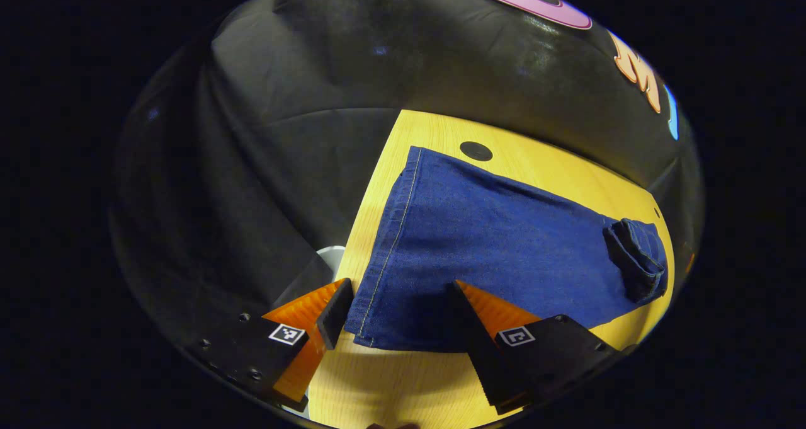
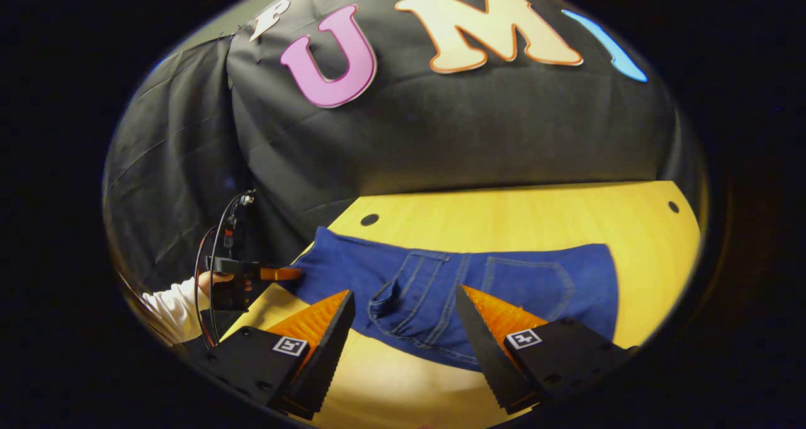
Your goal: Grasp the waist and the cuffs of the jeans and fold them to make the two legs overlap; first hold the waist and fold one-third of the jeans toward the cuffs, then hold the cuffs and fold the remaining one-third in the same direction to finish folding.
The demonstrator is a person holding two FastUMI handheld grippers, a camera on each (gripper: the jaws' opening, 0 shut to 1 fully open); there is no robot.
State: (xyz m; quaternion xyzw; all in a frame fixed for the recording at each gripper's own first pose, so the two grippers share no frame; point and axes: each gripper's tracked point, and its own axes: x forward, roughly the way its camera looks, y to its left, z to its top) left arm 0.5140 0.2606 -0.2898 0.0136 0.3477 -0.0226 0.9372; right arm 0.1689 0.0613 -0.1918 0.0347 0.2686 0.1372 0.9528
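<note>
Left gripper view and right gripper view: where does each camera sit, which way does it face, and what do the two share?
Left gripper view: rides the left gripper, at the cuff end, looking along the jeans toward the waist; its open fingers show.
Right gripper view: rides the right gripper, at the waist end, facing the jeans' pockets and the booth wall; its open fingers show, plus the left gripper and the hand holding it.
Shared: the jeans and wooden table.

Matt blue denim jeans (image 1: pixel 491 246) lie on a smooth, wood-grain table (image 2: pixel 535 218).
</note>
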